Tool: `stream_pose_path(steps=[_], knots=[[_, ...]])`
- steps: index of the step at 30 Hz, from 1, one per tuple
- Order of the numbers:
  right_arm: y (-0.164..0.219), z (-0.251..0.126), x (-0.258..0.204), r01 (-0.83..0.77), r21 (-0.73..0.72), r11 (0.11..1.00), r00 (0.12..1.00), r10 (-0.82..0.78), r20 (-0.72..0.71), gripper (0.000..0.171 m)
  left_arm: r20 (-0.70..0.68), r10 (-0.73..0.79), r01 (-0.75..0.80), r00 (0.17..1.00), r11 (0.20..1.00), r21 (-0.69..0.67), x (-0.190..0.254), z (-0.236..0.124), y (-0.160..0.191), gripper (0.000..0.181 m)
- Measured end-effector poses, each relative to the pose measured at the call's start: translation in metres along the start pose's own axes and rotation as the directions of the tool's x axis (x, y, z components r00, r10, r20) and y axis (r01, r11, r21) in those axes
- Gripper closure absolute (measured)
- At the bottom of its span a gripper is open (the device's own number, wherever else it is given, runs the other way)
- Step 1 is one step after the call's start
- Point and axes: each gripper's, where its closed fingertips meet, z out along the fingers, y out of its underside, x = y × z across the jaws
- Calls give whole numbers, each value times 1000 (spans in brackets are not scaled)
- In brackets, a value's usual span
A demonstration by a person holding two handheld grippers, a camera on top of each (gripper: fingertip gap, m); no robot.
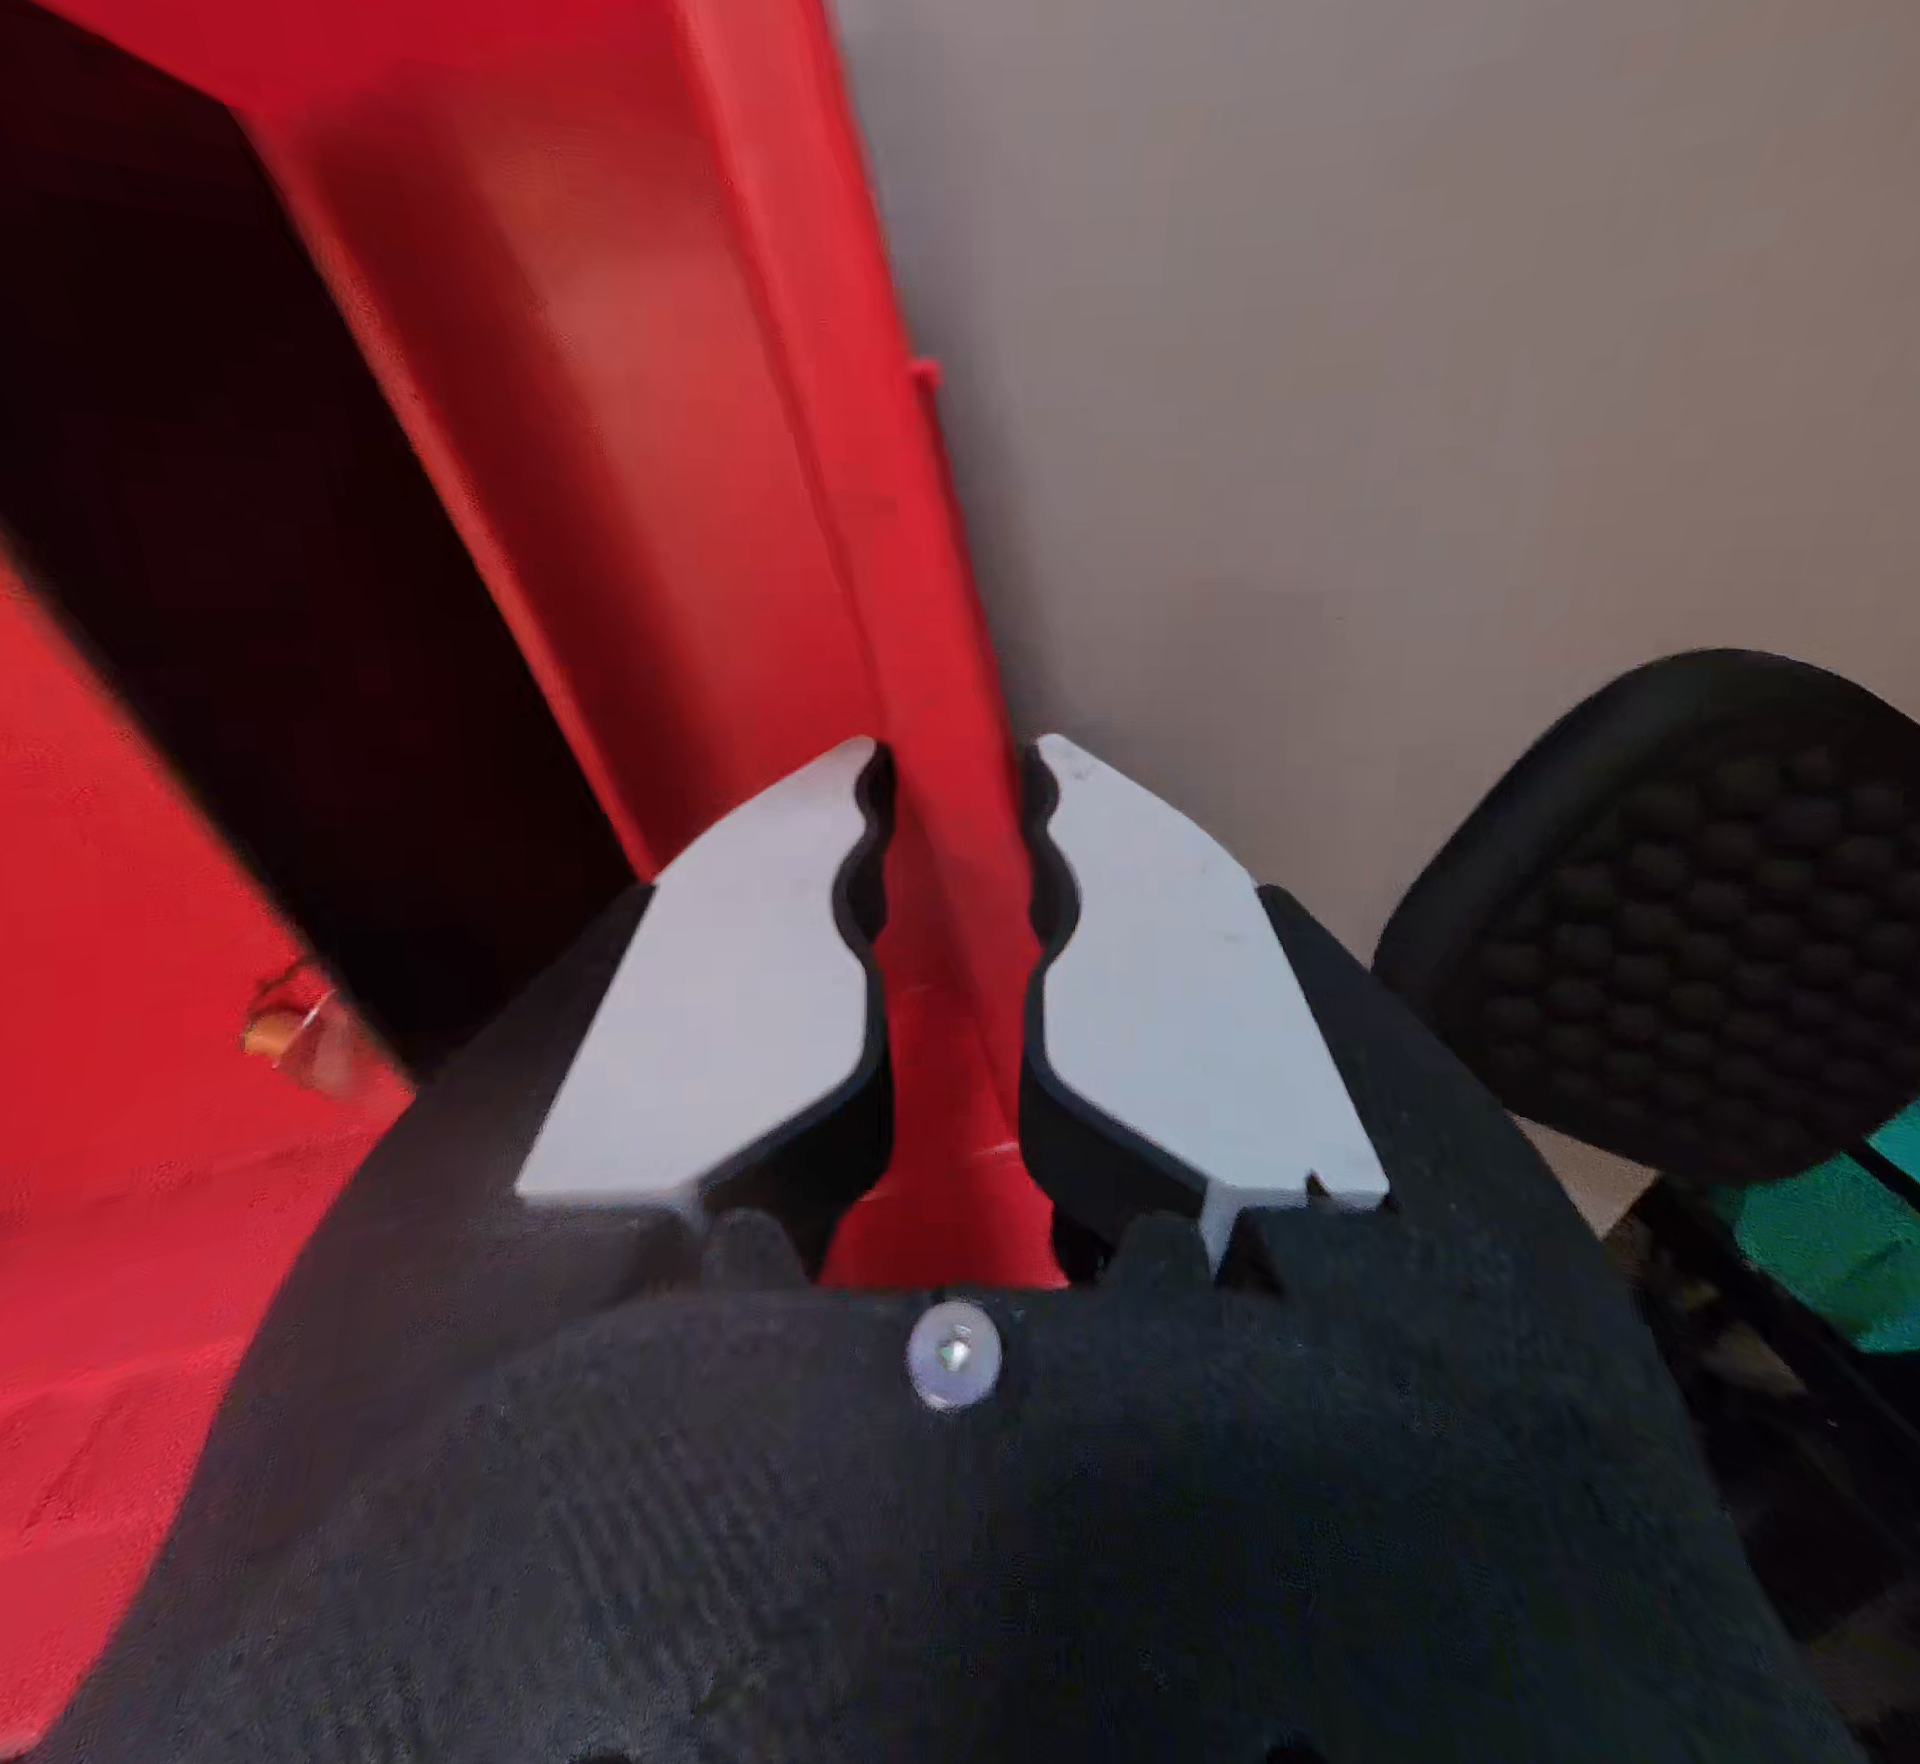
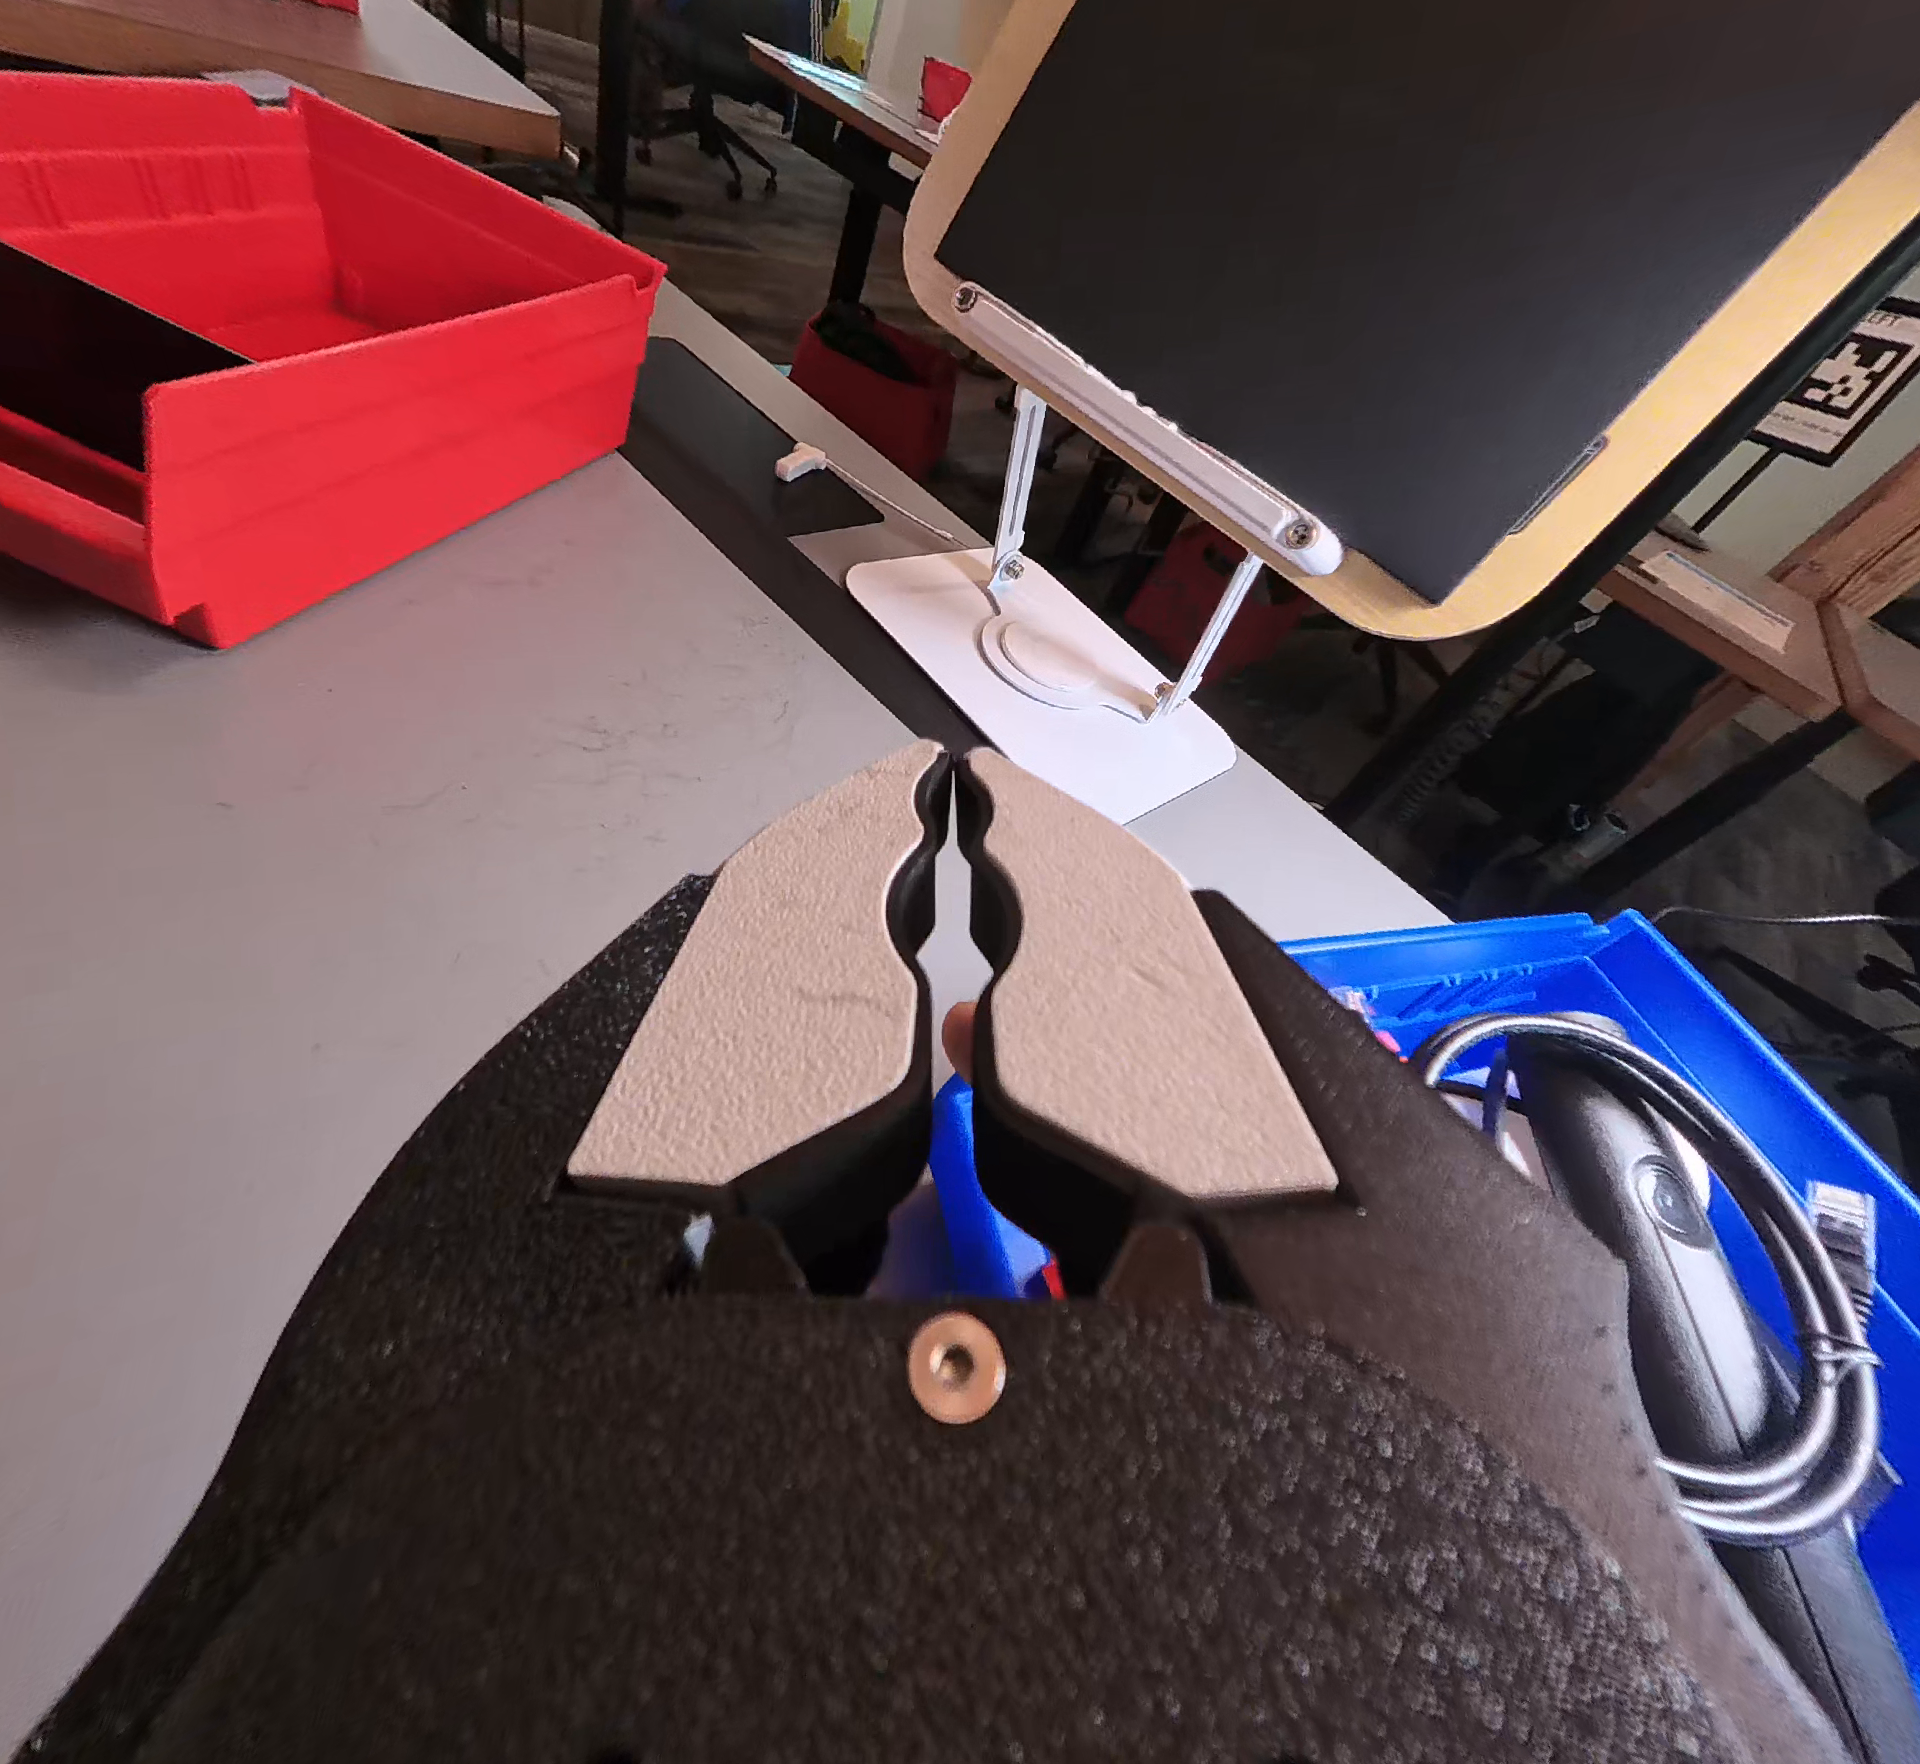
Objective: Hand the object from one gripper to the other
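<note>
A: Bin first, on my left wrist feed: a red bin (image 1: 540, 343) fills the left side, blurred, its dark inside showing. My left gripper (image 1: 958, 779) hangs over its wall, fingers parted with nothing between them. An office chair (image 1: 1683, 904) sits right.

B: And the right feed?

A: Red bin (image 2: 343, 426) far left on the grey table (image 2: 364, 831). My right gripper (image 2: 952, 769) has its tips nearly touching, holding nothing. A tablet (image 2: 1403, 187) on a white stand (image 2: 1049, 686) sits beyond, a blue bin (image 2: 1662, 1018) with a coiled cable (image 2: 1787, 1319) right.

B: The object to hand over?

A: I cannot tell which it is.
</note>
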Motion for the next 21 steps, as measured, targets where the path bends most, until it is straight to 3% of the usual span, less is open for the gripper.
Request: stream_pose_path(steps=[2, 6, 14, 21], knots=[[-2, -1, -1, 14, 3, 1000, 1000, -14, -5, 171, 24, 10, -8, 1000, 998, -65, 2, 3, 1, 158], [-11, -8, 3, 27, 21, 999, 999, -27, -19, 171, -24, -11, 9, 1000, 997, -81, 4, -26, 4, 158], [-25, -22, 16, -6, 80, 997, 999, 10, -44, 171, 129, -87, 74, 988, 992, 102, -29, -149, -4, 152], [-30, -25, 14, 17, 84, 996, 999, -14, -46, 171, 118, -69, 55, 991, 992, 114, -21, -144, -3, 153]])
